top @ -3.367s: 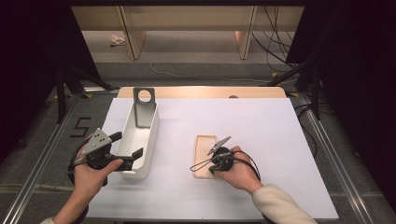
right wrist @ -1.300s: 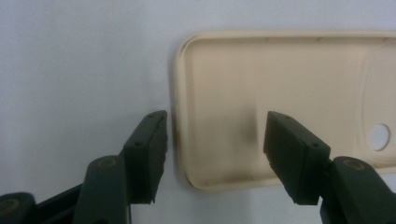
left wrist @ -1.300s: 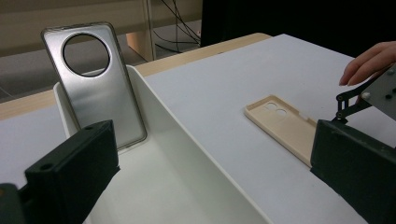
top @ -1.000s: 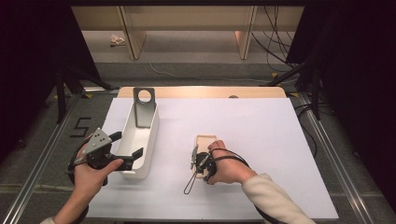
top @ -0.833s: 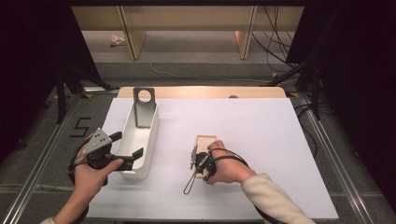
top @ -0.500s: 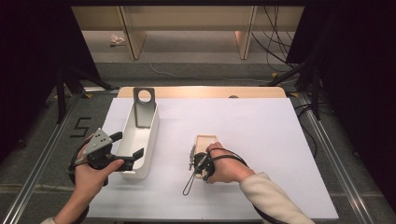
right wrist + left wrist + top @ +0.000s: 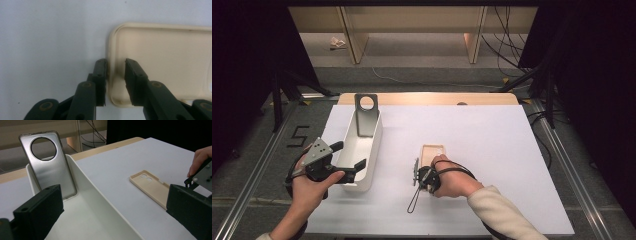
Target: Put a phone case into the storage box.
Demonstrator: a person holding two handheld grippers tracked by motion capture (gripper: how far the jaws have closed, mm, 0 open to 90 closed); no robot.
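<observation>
High view: the beige case [image 7: 432, 151] lies flat on the white bench [image 7: 492, 150], right of the tray [image 7: 362, 150] where a silver case [image 7: 366, 112] leans. The right gripper [image 7: 421, 176] sits at the beige case's near end.

Left gripper view: the left gripper [image 7: 110, 215] stands open and empty over the tray.

Right gripper view: the right jaws have just been closing astride the case's side wall, one outside, one inside, a gap still on the inner side. Best to pinch squarely on the rim, then lift level so the thin wall doesn't slip.
</observation>
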